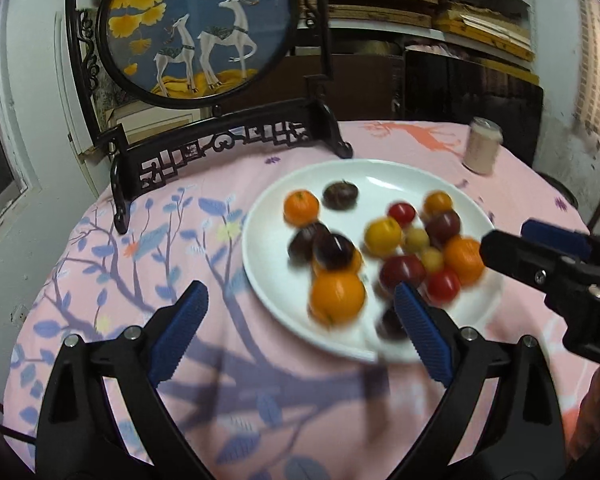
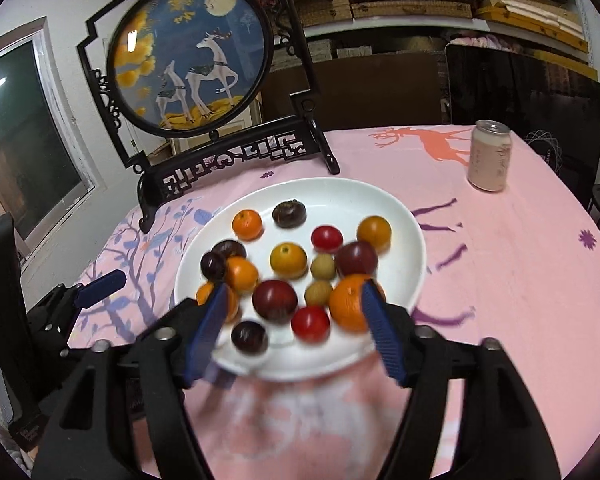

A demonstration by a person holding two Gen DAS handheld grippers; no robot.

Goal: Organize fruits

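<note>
At the frame's centre, small round fruits crowd the white plate. Both the right gripper and left gripper gape wide, empty. Smooth, soft-skinned fruit likely rolls; pinch gently across the middle.

Dim indoor light, fruit motion-blurred, perhaps overhead lit, edges fisheye-warped.

glossy white plate, matt cloth tablecloth, ribbed blue pads on jaws
</note>
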